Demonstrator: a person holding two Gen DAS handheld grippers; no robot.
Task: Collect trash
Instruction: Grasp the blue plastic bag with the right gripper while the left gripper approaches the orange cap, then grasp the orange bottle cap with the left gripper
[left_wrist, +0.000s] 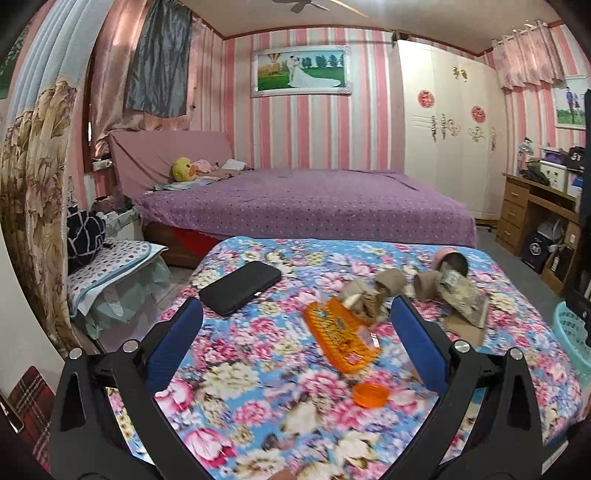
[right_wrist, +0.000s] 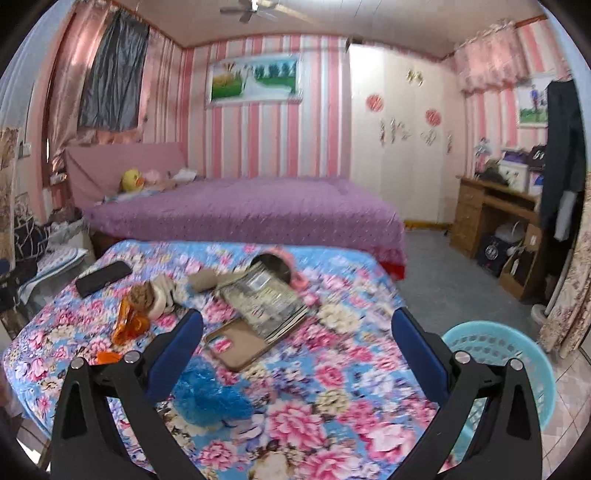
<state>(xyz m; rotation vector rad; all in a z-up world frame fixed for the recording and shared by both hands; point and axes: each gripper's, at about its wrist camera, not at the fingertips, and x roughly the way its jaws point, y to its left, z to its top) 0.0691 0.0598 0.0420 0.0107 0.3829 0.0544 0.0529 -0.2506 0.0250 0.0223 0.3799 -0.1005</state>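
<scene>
On the floral-clothed table (left_wrist: 258, 369) lie an orange snack wrapper (left_wrist: 341, 336), an orange lid (left_wrist: 370, 394), crumpled brown paper (left_wrist: 365, 299) and cardboard tubes (left_wrist: 424, 286). My left gripper (left_wrist: 295, 321) is open above the table, with the wrapper between its fingers. My right gripper (right_wrist: 295, 325) is open above the table (right_wrist: 332, 387). A crumpled blue plastic bag (right_wrist: 207, 395) lies by its left finger. The orange wrapper (right_wrist: 129, 321), a folded paper packet (right_wrist: 266, 299) and a brown tray (right_wrist: 238, 345) lie ahead.
A turquoise basket (right_wrist: 498, 369) stands on the floor right of the table, also in the left wrist view (left_wrist: 572, 339). A black phone (left_wrist: 240, 288) lies at the table's far left. A pink cup (left_wrist: 452, 262) lies tipped. A purple bed (left_wrist: 303, 203) is behind.
</scene>
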